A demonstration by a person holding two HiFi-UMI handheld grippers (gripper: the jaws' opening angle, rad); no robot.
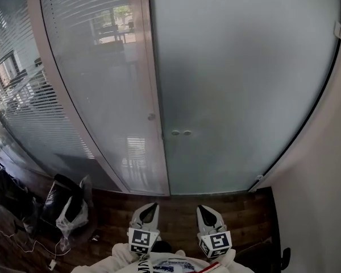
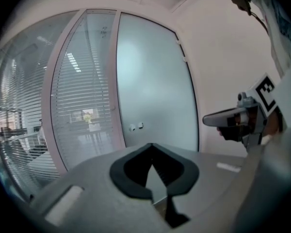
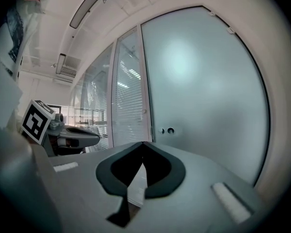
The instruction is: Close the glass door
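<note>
The frosted glass door (image 1: 238, 84) stands upright, long axis vertical, its face toward the person and its left edge against the pale frame post (image 1: 154, 84). It is ahead of both grippers, well apart from them. It is matte grey-blue with two small round fittings (image 1: 181, 133). The left gripper (image 1: 149, 208) and right gripper (image 1: 204, 210) have their jaws closed together, holding nothing.
</note>
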